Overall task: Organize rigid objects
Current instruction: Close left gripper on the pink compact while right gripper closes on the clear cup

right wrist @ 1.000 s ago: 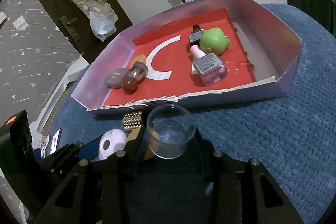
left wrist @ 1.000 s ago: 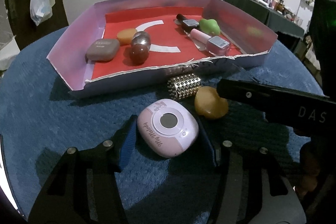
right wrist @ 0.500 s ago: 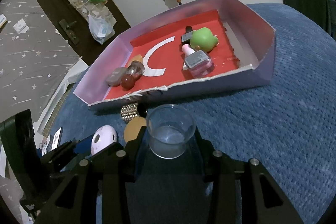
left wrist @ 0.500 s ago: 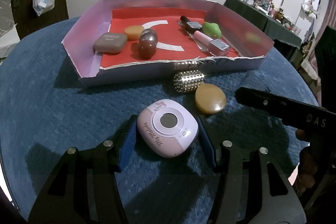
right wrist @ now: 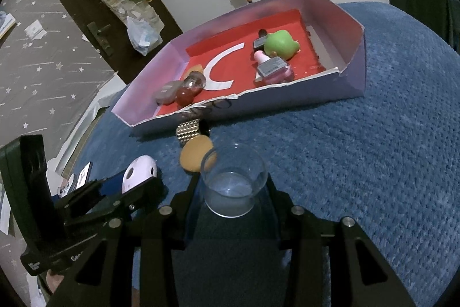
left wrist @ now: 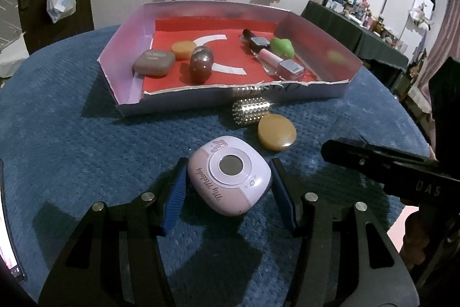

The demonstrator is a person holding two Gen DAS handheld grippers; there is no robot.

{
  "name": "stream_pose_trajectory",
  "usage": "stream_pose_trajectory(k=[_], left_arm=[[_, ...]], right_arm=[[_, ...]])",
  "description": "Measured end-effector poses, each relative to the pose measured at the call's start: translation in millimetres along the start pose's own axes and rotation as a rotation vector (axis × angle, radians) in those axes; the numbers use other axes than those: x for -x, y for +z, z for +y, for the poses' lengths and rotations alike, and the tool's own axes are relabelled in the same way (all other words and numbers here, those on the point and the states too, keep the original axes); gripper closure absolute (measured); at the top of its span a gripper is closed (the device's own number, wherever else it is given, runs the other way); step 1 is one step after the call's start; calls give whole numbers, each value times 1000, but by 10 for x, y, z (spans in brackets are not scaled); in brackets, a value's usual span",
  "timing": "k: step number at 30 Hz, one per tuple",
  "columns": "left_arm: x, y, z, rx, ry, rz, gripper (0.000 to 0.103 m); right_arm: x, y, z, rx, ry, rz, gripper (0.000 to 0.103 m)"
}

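Left claw (left wrist: pixel 228 193) around pink rounded plastic case (left wrist: pixel 230 174), blue pads beside it, grip hard to tell. Right claw (right wrist: pixel 234 193) squeezing small clear glass cup (right wrist: pixel 233 179) over blue cloth. Next, likely: carry cup forward, into purple cardboard tray (right wrist: pixel 352 53), beside bottles.

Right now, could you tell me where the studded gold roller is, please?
In the left wrist view, the gold roller lies on the blue cloth against the tray's front wall, beside the amber disc.
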State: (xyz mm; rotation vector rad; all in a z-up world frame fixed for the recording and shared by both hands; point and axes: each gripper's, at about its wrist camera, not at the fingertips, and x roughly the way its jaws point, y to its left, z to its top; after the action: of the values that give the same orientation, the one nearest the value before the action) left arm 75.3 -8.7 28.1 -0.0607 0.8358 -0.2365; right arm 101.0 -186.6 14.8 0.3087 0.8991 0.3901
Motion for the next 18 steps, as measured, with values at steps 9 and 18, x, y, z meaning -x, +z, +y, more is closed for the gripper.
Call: stream_pose_trajectory(k=[9,18], left_arm=[[118,114,-27,-10,-3,-34,49],[244,377,-7,-23,-9,-86,49]], right_arm=[[191,42,150,52,21,-25,60],[254,248,274,97,25,-40,60]])
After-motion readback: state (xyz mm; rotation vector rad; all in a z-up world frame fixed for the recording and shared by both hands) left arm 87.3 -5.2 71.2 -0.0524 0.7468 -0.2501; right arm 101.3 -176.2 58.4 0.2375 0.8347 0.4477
